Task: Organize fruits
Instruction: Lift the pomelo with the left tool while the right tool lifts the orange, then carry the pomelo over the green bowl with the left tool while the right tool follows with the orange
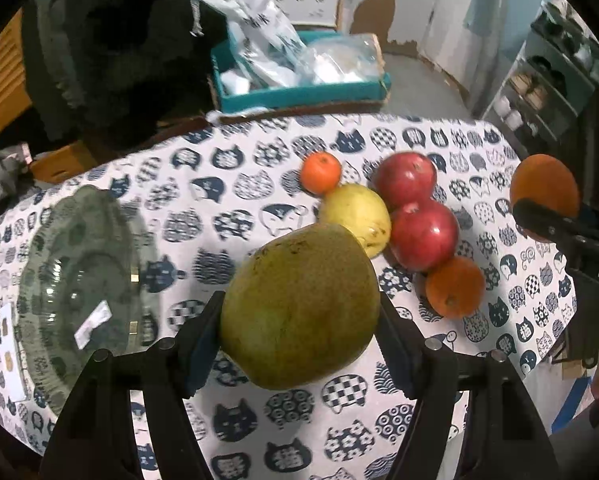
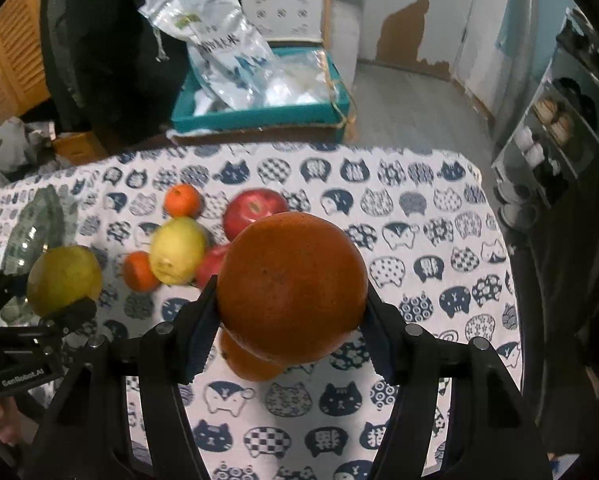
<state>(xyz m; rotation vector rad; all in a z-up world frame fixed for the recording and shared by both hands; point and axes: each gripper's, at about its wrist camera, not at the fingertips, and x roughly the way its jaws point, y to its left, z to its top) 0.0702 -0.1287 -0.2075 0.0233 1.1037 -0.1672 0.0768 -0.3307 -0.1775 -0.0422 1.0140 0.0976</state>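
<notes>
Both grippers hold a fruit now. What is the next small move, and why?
Probably carry the left gripper leftward and set its green fruit in the glass dish. The dish has no fruit in it and lies just left of that gripper, while the right gripper with its orange is farther away.

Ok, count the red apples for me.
2, touching each other on the tablecloth: the far apple behind, the near apple beside the yellow pear. Others may be hidden.

matt printed cloth tablecloth (image 1: 227,184), clear ribbed glass plate (image 1: 75,280), glossy smooth apples (image 1: 423,234), dimpled matt big orange (image 2: 291,288).
</notes>
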